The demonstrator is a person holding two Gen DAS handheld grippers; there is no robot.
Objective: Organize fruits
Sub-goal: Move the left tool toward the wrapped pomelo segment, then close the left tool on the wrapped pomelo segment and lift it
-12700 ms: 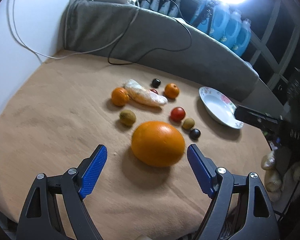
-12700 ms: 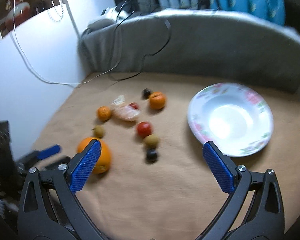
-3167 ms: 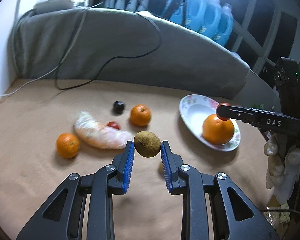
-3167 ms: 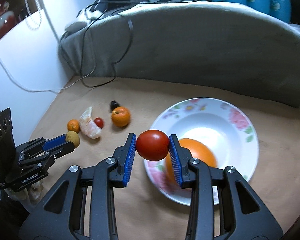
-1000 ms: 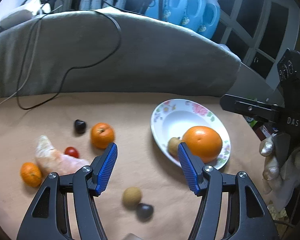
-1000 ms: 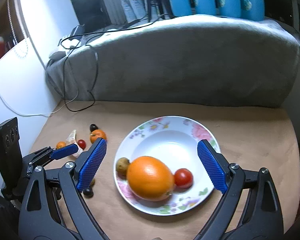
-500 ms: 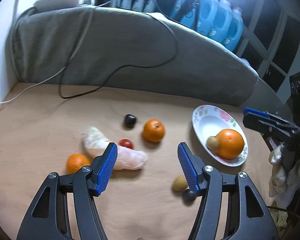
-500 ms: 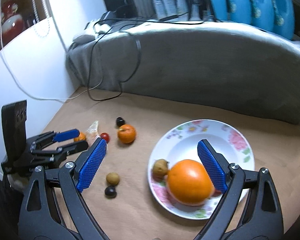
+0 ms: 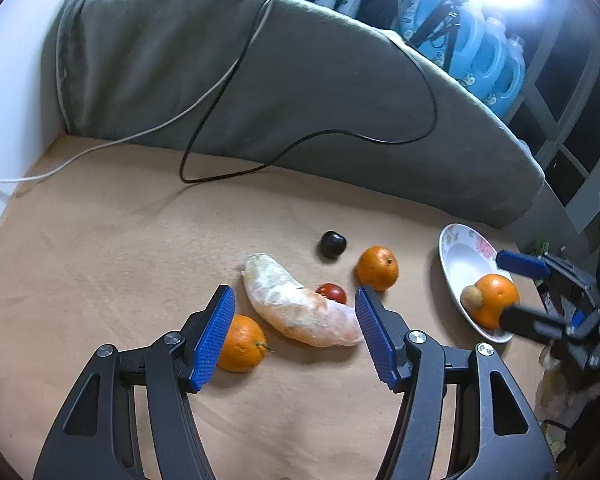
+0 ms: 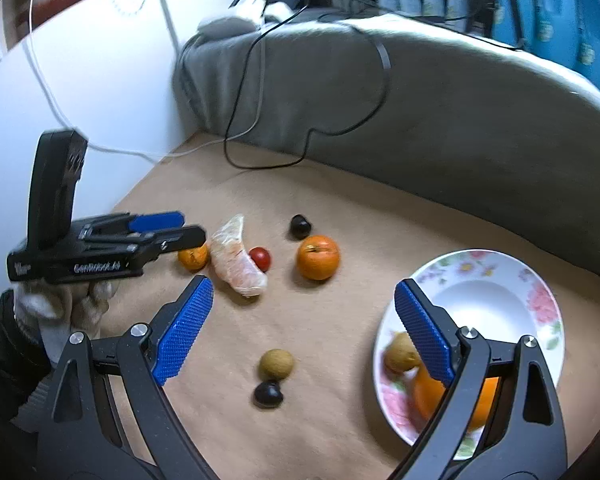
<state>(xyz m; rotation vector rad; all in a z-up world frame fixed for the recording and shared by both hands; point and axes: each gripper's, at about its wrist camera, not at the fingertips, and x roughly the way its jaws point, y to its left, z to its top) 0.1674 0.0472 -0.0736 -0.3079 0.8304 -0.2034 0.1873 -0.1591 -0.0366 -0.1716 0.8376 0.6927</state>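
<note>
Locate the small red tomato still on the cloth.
The small red tomato lies mid-cloth in the left wrist view, tucked against the peeled citrus segment, with the mandarin to its right and the dark plum behind.

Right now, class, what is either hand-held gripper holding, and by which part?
Nothing: the left hand-held gripper and the right hand-held gripper are both open and empty.
</note>
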